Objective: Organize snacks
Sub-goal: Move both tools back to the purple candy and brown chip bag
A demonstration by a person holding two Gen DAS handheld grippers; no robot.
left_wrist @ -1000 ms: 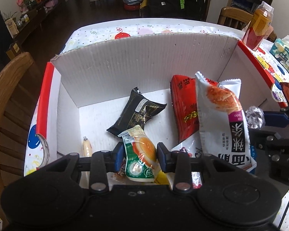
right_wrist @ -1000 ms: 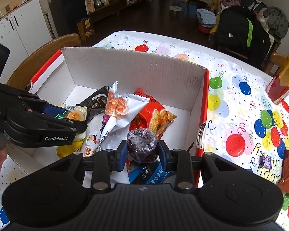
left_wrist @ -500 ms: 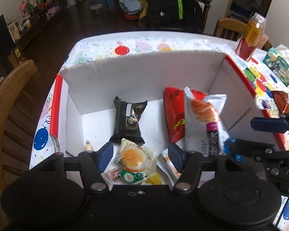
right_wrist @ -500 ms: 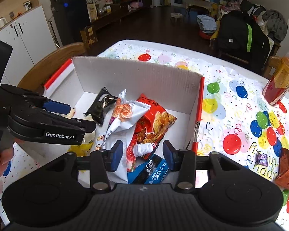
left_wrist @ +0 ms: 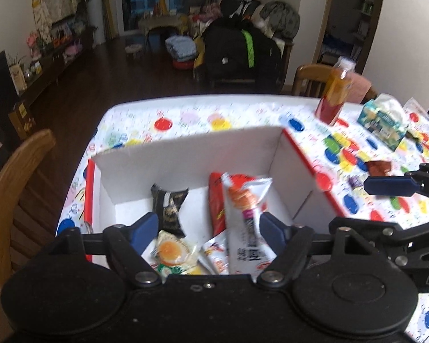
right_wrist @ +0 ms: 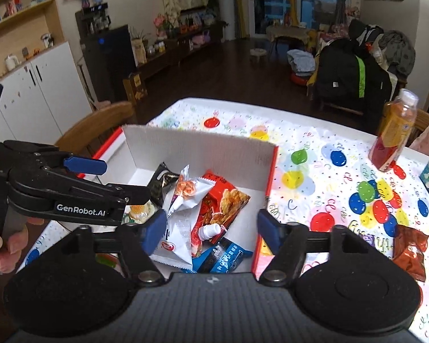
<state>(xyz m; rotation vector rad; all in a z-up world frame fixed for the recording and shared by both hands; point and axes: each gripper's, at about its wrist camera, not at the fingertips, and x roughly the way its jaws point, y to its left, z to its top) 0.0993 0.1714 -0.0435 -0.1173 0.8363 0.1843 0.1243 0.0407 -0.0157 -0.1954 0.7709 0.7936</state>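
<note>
Both sets of jaws stand wide apart with nothing between them, the left gripper and right gripper held above the near end of the box. From there, the balloon-print table fills most of the scene, and the white cardboard box sits on it. Inside lie a tall white snack bag, a red chip bag partly under it, a black packet toward the far wall and a small yolk-print packet at the near end. A brown snack packet lies on the table outside the box, well apart from it.
</note>
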